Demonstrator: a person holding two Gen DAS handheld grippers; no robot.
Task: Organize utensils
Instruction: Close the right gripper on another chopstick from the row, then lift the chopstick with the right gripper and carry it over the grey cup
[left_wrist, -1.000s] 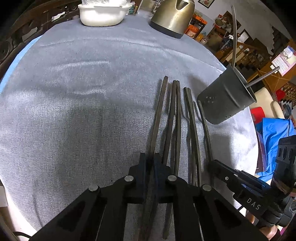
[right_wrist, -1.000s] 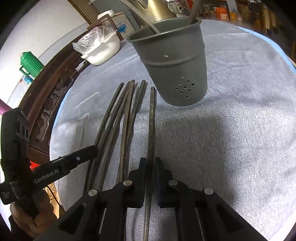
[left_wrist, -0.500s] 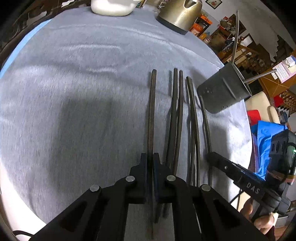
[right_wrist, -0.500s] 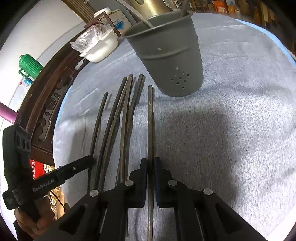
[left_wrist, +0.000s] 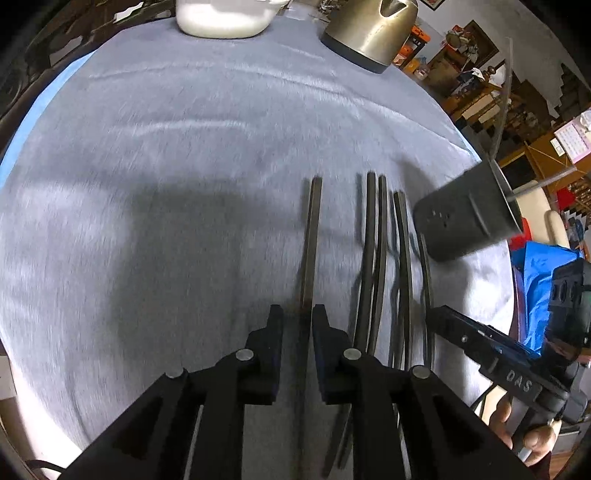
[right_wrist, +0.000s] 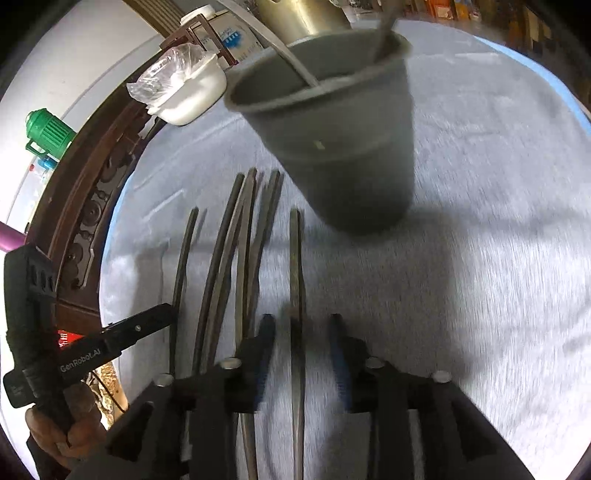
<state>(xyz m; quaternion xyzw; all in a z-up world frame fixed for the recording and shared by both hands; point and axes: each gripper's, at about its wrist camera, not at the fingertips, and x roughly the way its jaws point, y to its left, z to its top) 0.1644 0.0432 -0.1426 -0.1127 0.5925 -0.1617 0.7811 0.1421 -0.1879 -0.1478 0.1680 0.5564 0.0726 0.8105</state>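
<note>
Several dark chopsticks (left_wrist: 373, 258) lie side by side on the grey cloth (left_wrist: 166, 166). One chopstick (left_wrist: 310, 236) lies apart to their left, running between the fingers of my left gripper (left_wrist: 297, 321). Its jaws are opening, and thin gaps show beside the stick. In the right wrist view another chopstick (right_wrist: 295, 266) lies between the jaws of my right gripper (right_wrist: 301, 325), which are opening wide and stand clear of it. The grey perforated holder (right_wrist: 343, 147) stands just beyond, with two utensils in it.
A white tub (left_wrist: 221, 18) and a metal kettle (left_wrist: 373, 29) stand at the far edge of the round table. A dark carved wooden frame (right_wrist: 85, 221) runs along the left rim. A person's hand (right_wrist: 62, 435) holds the left gripper's handle.
Both grippers were shut on a chopstick each; their jaws have now parted and the sticks lie loose between them. The left chopstick came away leftward from the bunch.
</note>
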